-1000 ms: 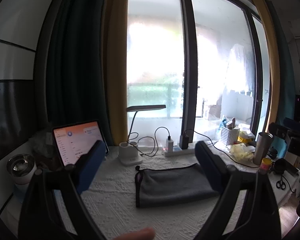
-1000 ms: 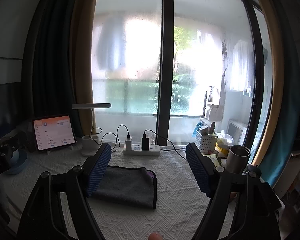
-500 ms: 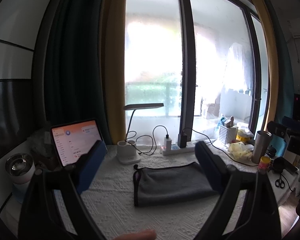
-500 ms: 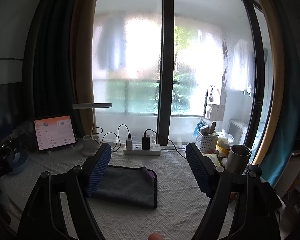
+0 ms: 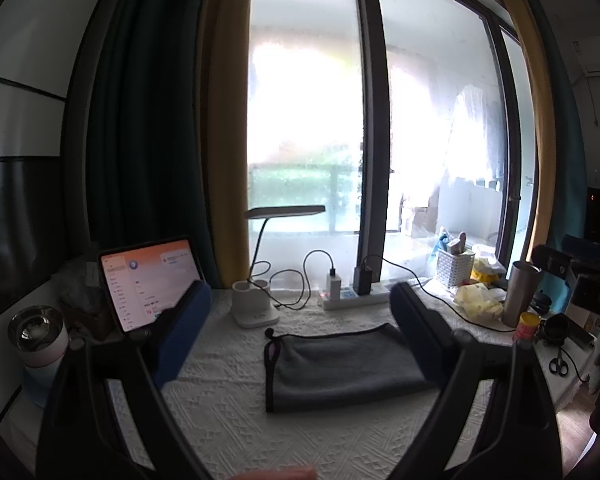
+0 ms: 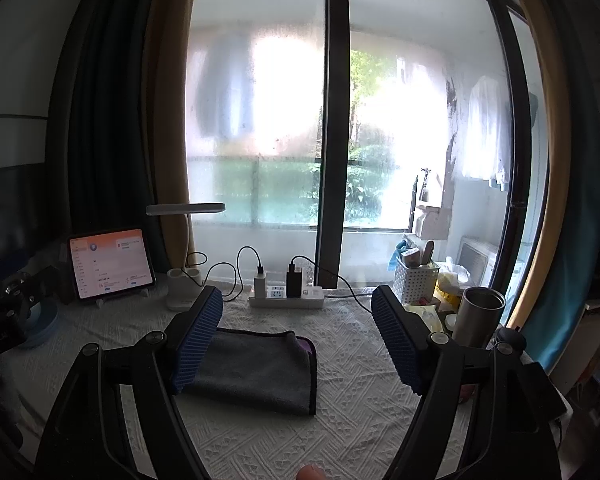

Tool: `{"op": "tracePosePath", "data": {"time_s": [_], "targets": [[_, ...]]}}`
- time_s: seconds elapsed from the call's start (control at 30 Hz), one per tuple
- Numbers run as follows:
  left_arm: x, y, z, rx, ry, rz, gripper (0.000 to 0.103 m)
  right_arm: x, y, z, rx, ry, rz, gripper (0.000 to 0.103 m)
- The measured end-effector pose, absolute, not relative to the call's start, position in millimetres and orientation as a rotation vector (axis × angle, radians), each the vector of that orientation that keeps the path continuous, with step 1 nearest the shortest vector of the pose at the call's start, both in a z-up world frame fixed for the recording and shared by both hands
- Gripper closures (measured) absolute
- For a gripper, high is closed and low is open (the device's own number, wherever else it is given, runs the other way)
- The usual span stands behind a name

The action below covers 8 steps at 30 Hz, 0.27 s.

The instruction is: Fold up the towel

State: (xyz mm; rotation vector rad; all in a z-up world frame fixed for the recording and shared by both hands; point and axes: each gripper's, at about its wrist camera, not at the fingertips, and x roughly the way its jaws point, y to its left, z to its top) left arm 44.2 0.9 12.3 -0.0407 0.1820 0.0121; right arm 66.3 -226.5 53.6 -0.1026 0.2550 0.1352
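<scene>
Hovering: left gripper (image 5: 296, 332) and right gripper (image 6: 296, 340) jaws spread, empty; folded towel (image 5: 340, 364) ahead-below, long axis sideways, equally near.

A lit tablet (image 6: 110, 263) stood beyond the tongs to the left, with a desk lamp (image 6: 184, 276), a power strip (image 6: 286, 295), a white basket (image 6: 415, 282) and a steel tumbler (image 6: 478, 316) ranged rightward along the bench (image 6: 348, 432).

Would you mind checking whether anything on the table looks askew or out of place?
Nothing stands out. The grey towel lies folded and flat on the white tablecloth, slightly skewed to its edge. Both the left gripper and right gripper hang open above it.
</scene>
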Motion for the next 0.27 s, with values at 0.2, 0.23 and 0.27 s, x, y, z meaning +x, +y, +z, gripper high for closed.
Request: {"op": "tracePosePath", "data": {"time_s": [0.2, 0.23, 0.27], "targets": [[45.0, -3.7, 8.3, -0.025, 0.168, 0.024, 0.011, 66.2, -227.0, 50.8, -0.102, 0.258, 0.141, 0.023], [46.3, -4.1, 6.5, -0.02, 0.169, 0.023, 0.011, 66.5, -226.7, 49.7, -0.103, 0.259, 0.144, 0.023], [49.0, -5.2, 3.8, -0.016, 0.18, 0.016, 0.011, 67.1, -227.1, 48.5, -0.104, 0.26, 0.148, 0.023]]}}
